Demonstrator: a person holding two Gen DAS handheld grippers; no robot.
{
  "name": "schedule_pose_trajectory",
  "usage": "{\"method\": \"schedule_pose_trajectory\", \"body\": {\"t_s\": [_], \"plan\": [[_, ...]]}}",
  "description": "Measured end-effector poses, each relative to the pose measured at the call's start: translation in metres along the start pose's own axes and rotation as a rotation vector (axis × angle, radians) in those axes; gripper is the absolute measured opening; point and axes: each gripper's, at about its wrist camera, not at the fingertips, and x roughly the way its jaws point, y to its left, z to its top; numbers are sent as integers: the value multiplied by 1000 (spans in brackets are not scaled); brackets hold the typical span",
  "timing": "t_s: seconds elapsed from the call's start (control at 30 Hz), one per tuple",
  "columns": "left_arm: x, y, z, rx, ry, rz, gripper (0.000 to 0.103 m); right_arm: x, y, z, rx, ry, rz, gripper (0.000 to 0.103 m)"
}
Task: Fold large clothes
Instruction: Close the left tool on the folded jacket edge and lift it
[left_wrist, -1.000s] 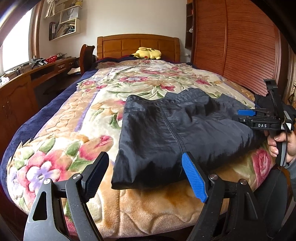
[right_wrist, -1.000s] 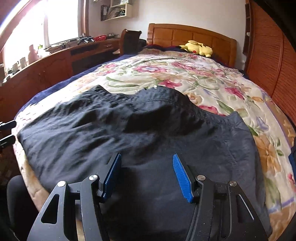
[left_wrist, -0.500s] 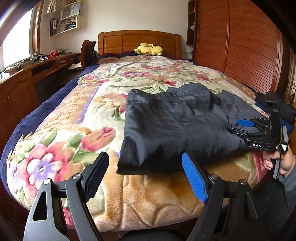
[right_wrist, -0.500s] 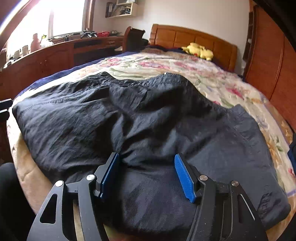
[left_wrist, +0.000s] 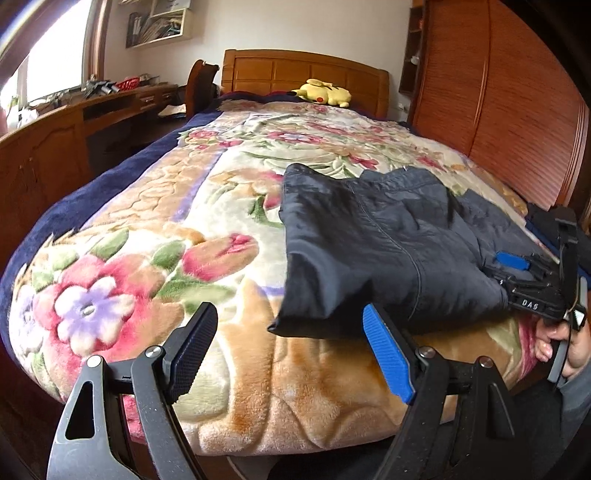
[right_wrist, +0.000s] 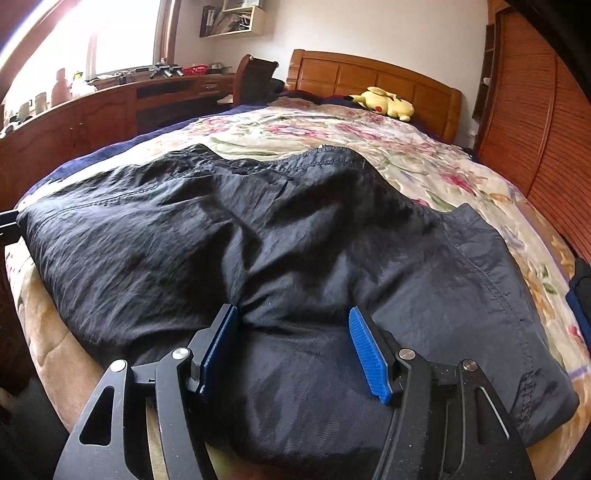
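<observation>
A dark navy garment (left_wrist: 373, 243) lies folded on the floral blanket (left_wrist: 155, 258) near the foot of the bed; it fills the right wrist view (right_wrist: 258, 251). My left gripper (left_wrist: 291, 350) is open and empty, held off the bed's foot edge, left of the garment's near corner. My right gripper (right_wrist: 293, 343) is open, its jaws pressed down on either side of a bunched fold of the garment. The right gripper also shows in the left wrist view (left_wrist: 524, 277) at the garment's right end.
A yellow plush toy (left_wrist: 325, 92) lies by the wooden headboard (left_wrist: 303, 74). A wooden desk (left_wrist: 55, 136) runs along the left, a chair (left_wrist: 199, 85) beside it. A slatted wooden wardrobe (left_wrist: 509, 110) stands on the right. Dark clothes (right_wrist: 581, 291) lie at the bed's right edge.
My left gripper has drawn back and to the left, away from the garment. My right gripper has lowered onto the garment and pushed forward, bunching cloth between its open jaws.
</observation>
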Motion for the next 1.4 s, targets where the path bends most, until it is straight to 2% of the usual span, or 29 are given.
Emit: {"method": "schedule_pose_trajectory", "body": {"t_s": [0.13, 0.17, 0.2, 0.33, 0.5, 0.6, 0.67, 0.73, 0.83, 0.9, 1.23, 1.4], "plan": [[2, 4, -2, -14, -3, 2, 82, 0, -2, 1, 5, 2, 5, 65], [2, 5, -2, -17, -9, -3, 80, -1, -3, 0, 6, -1, 9, 65], [2, 5, -2, -18, -14, -10, 72, -2, -5, -2, 10, -4, 11, 65], [1, 1, -2, -10, -19, -15, 65, -10, -7, -4, 21, -7, 23, 65], [10, -6, -4, 22, 2, -11, 63, -16, -11, -5, 18, -5, 49, 65], [17, -5, -3, 1, 9, -19, 63, -17, -14, -6, 23, -11, 63, 65], [18, -2, -1, -27, 16, -58, 53, -20, -15, -5, 33, -10, 72, 65], [19, -5, 0, -35, 20, -101, 33, -21, -17, -6, 46, -15, 84, 65], [17, -19, 4, -2, 15, -84, 19, -23, -18, -7, 49, -18, 90, 65], [13, -27, 9, 16, 3, -65, 15, -24, -18, -7, 53, -21, 93, 65], [-9, -66, 53, 70, -100, -56, 10, -48, -31, -9, 123, -56, 115, 65], [-15, -115, 80, 155, -147, -75, 9, -73, -58, -18, 136, -96, 38, 65]]}}
